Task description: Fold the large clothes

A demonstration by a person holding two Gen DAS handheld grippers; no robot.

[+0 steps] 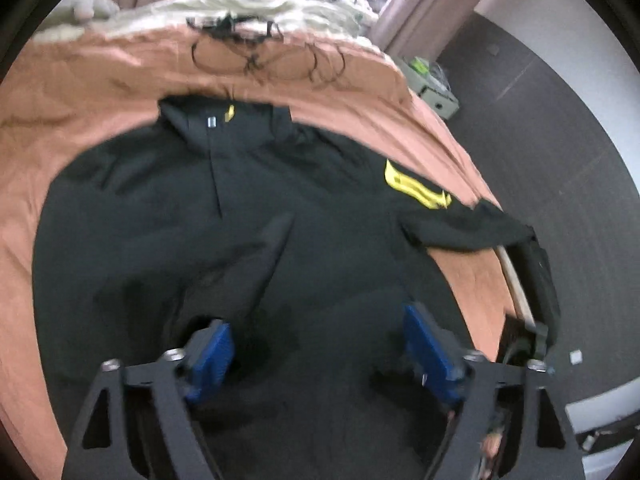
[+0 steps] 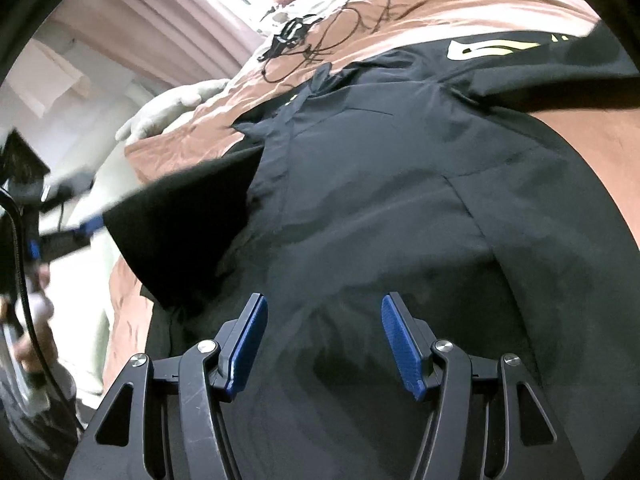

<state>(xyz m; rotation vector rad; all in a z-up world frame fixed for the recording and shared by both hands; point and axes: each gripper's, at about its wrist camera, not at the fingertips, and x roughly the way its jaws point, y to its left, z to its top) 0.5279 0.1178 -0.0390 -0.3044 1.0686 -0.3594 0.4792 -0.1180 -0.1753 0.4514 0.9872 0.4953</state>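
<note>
Both jaws stand apart, gripping nothing: the left gripper and right gripper hover low over the black jacket with yellow sleeve stripes, spread mid-frame on the rust-orange bedspread. Folding looks barely started; sleeves and body remain.
</note>
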